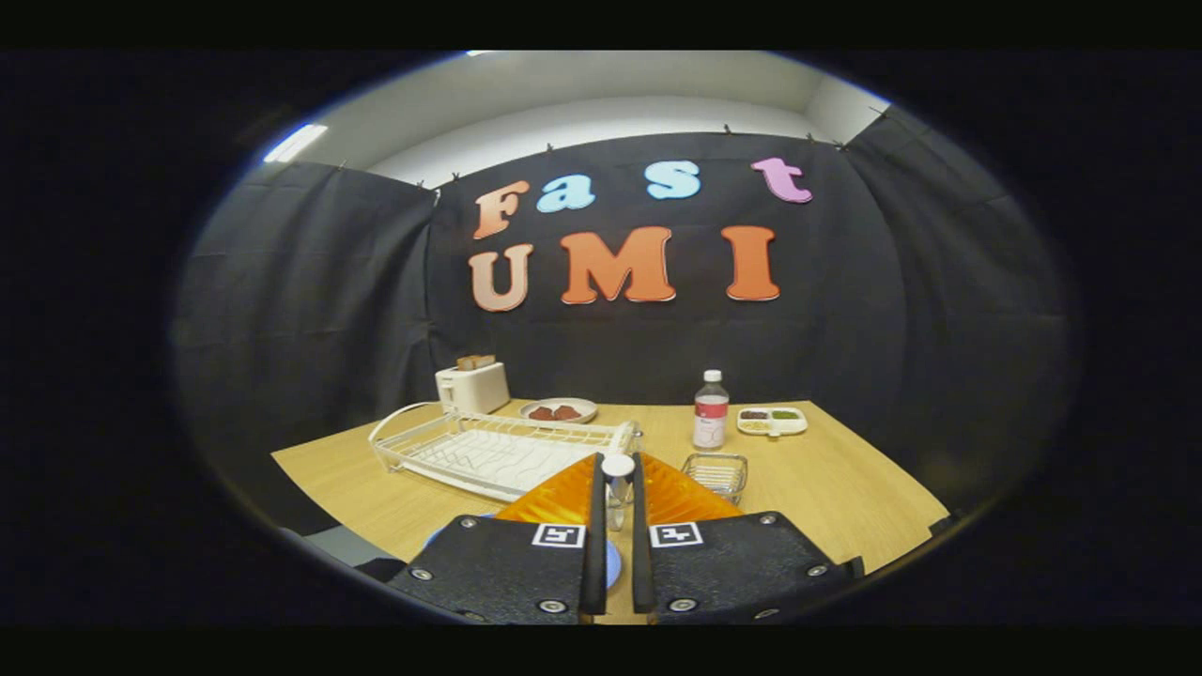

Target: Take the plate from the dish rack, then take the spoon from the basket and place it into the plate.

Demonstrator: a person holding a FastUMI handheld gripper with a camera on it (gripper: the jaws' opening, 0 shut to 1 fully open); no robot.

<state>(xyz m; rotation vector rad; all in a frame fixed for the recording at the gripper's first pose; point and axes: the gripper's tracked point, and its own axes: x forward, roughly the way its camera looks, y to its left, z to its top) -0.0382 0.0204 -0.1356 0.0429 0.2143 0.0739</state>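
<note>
Two fingers pinching, seemingly, spoon, above table edge

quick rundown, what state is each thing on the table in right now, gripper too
gripper: fingers nearly closed on a spoon held upright between them
spoon: upright, bowl end up, between the fingers
dish rack: no dishes in it
blue plate: flat on the table under the fingers, mostly hidden
wire basket: looks empty
toaster: bread sticking up from the slots
bottle: upright, capped
round plate: holds brown food
divided tray: food in its compartments
</note>
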